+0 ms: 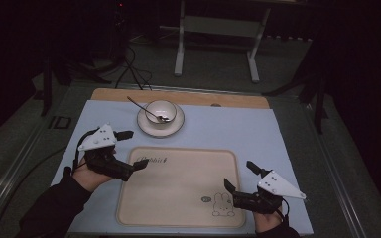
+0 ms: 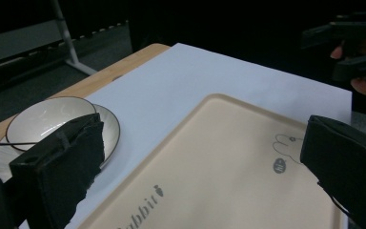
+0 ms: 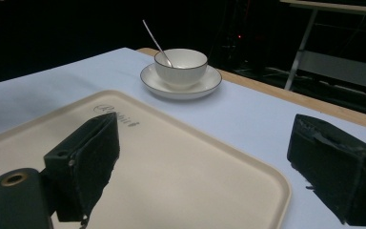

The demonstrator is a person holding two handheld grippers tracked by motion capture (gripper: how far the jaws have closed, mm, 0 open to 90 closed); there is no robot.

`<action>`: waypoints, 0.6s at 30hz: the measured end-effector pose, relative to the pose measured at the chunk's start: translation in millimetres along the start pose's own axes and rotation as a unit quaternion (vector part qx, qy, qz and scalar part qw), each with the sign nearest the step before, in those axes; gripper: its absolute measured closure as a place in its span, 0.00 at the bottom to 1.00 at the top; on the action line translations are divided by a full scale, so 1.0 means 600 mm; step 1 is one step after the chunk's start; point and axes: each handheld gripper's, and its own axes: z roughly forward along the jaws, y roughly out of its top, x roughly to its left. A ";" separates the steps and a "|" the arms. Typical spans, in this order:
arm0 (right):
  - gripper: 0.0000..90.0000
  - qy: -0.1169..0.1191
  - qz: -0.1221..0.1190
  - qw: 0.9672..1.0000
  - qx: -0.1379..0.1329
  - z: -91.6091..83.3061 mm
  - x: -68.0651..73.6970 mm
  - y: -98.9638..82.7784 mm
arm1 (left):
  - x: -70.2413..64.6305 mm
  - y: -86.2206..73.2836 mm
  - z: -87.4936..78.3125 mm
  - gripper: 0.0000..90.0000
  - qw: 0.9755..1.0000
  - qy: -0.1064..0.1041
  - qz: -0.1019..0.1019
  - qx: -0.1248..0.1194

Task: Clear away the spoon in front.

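A white bowl (image 1: 160, 111) stands on a white saucer (image 1: 176, 127) at the back of the table, with a metal spoon (image 1: 138, 104) resting in it, handle up and to the left. In front of them lies a bare beige tray (image 1: 181, 186) printed with a rabbit. My left gripper (image 1: 135, 148) hovers open at the tray's left rim, nothing between its jaws. My right gripper (image 1: 240, 175) is open at the tray's right rim, also holding nothing. The left gripper view has the bowl (image 2: 45, 117) at its left and the tray (image 2: 228, 157) ahead. The right gripper view faces the bowl (image 3: 181, 64) and spoon (image 3: 155, 38).
A light blue mat (image 1: 228, 129) covers the table under the tray and saucer, with a wooden strip (image 1: 188, 97) along the far edge. Beyond the table stand a metal table frame (image 1: 216, 29) and cables (image 1: 129, 64) on the dark floor.
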 end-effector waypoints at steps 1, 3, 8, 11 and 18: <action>0.12 0.000 0.000 1.000 0.000 0.000 0.000 0.000 | 0.003 0.001 0.002 0.01 1.000 0.002 -0.002 0.000; 0.12 0.000 0.000 1.000 0.000 0.000 0.000 0.000 | 0.010 0.003 0.005 0.01 1.000 0.007 -0.006 -0.001; 0.12 0.000 -0.001 1.000 0.001 0.001 0.000 0.000 | 0.032 0.001 0.015 0.01 0.999 0.023 -0.022 -0.007; 0.12 0.000 -0.002 1.000 0.001 0.000 0.001 0.000 | 0.053 -0.008 0.024 0.02 0.998 0.030 -0.046 -0.010; 0.12 0.002 -0.003 1.000 0.001 0.001 0.001 -0.001 | 0.088 -0.031 0.041 0.02 0.994 0.051 -0.094 -0.017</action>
